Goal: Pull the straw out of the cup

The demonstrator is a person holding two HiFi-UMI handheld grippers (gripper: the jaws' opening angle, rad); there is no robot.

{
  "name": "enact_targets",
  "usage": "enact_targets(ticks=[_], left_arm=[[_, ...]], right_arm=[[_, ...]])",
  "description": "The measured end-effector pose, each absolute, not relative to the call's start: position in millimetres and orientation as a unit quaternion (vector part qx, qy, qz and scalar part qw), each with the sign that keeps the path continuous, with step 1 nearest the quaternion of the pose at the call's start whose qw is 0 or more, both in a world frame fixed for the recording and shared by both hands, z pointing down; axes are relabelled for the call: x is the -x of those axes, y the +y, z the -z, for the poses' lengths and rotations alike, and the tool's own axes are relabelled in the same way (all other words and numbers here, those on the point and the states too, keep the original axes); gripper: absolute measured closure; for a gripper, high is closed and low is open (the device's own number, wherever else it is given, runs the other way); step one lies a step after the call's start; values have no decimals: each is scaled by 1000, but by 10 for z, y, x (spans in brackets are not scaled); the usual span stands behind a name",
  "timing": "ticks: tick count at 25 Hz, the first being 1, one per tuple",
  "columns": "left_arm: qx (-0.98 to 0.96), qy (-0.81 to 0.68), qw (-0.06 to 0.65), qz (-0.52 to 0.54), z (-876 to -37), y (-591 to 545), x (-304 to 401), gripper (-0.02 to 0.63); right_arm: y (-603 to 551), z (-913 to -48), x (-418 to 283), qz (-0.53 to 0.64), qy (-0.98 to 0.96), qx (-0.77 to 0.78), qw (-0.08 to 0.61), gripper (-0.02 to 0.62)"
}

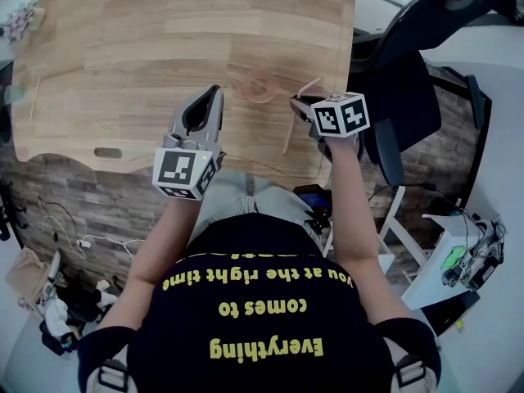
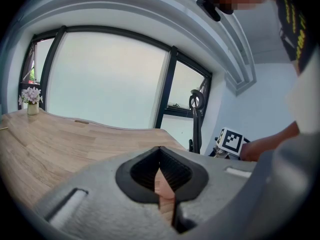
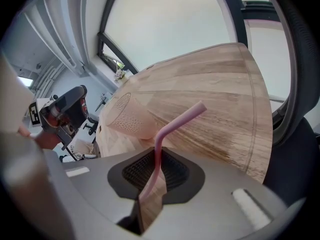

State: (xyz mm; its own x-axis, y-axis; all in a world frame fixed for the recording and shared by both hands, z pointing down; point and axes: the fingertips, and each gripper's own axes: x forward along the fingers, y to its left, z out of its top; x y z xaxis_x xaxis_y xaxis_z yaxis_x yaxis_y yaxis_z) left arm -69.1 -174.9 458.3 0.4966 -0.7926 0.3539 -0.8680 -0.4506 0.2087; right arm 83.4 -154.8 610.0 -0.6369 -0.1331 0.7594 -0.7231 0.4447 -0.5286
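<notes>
My right claw [image 3: 157, 153], angled downward, grips the pink bendy straw [image 3: 176, 121], outside the perforated pink cup [image 3: 126, 117]. My left claw [image 2: 159, 152] hovers near-level, clenched shut.

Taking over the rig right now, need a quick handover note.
Left gripper: shut, empty, above the table's near edge.
Right gripper: shut on the straw, gripping below its bend.
Cup: upright on the table between the two grippers, no straw in it.
Done: the straw is out of the cup.
Left: probably only to lay the straw down and let go.
</notes>
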Motion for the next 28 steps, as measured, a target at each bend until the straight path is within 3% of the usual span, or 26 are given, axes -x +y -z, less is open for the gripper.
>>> enact_targets(ticks=[12, 28], left_arm=[[-842, -497, 183, -104, -4585, -1723, 736, 606], [-837, -505, 185, -105, -4594, -1679, 819, 606]], right_arm=[[-1621, -6246, -793, -458, -777, -282, 327, 548], [-1559, -6419, -807, -437, -763, -289, 379, 547]])
